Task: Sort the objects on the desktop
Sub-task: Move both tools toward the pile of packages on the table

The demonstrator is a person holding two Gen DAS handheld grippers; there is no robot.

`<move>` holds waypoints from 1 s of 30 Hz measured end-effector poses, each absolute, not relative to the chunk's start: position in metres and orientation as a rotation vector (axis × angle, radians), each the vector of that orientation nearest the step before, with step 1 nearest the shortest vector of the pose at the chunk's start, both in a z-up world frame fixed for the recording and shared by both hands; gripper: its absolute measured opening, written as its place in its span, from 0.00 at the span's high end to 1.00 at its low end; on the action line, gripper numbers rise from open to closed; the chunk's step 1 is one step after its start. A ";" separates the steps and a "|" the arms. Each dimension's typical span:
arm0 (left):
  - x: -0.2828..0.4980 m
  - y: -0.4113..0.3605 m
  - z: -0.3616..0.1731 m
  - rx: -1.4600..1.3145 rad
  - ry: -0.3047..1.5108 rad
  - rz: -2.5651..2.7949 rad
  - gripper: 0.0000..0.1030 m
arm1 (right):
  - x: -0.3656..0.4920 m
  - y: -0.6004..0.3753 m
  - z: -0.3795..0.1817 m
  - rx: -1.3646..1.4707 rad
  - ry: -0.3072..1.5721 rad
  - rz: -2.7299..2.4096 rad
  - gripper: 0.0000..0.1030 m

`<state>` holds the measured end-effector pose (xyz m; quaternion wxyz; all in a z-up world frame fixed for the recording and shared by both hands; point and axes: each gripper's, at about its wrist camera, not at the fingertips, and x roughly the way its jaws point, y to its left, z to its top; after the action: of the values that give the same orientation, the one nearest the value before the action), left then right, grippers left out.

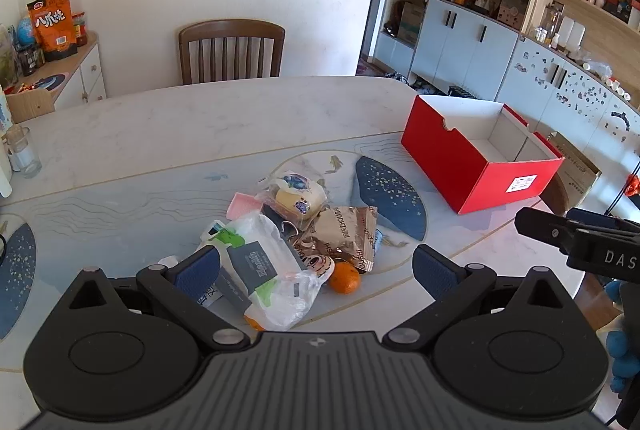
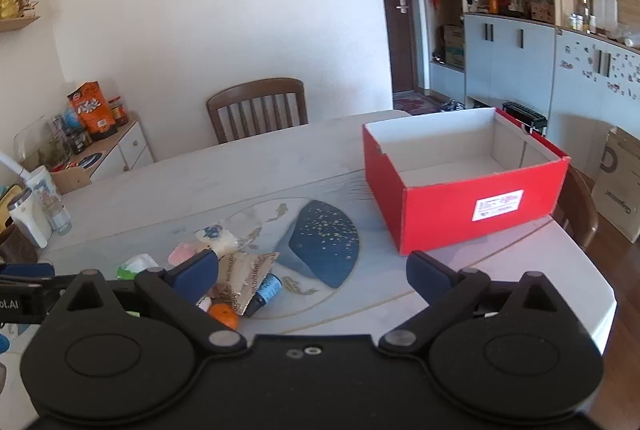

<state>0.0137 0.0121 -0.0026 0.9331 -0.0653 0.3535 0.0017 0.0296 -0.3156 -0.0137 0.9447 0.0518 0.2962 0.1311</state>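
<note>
A heap of small snack packets is seen on the white marble-patterned table [image 1: 168, 117], just ahead of the left gripper [image 1: 316, 268]. The crinkly clear plastic bag [image 1: 272, 270] is judged light, soft and slippery, best pinched at a bunched fold; the round orange tangerine [image 1: 344, 278] is firmer. Both grippers are tilted downward, jaws spread wide, nothing held. The open red cardboard box [image 2: 464, 205] is seen ahead of the right gripper [image 2: 312, 272].
</note>
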 end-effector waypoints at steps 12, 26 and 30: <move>0.034 0.028 -0.016 -0.100 0.710 0.027 0.00 | 0.054 -0.292 -0.026 0.059 0.621 0.345 0.03; 0.072 0.040 -0.081 0.005 0.819 0.071 0.00 | 0.111 -0.243 -0.074 -0.059 0.708 0.456 0.09; 0.081 0.046 -0.089 -0.032 0.855 0.071 0.01 | 0.127 -0.233 -0.088 -0.079 0.734 0.478 0.09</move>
<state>0.0809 0.0459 -0.0893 0.9092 -0.0154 0.4146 0.0344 0.1267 -0.2327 -0.0878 0.9050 -0.0385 0.3551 0.2312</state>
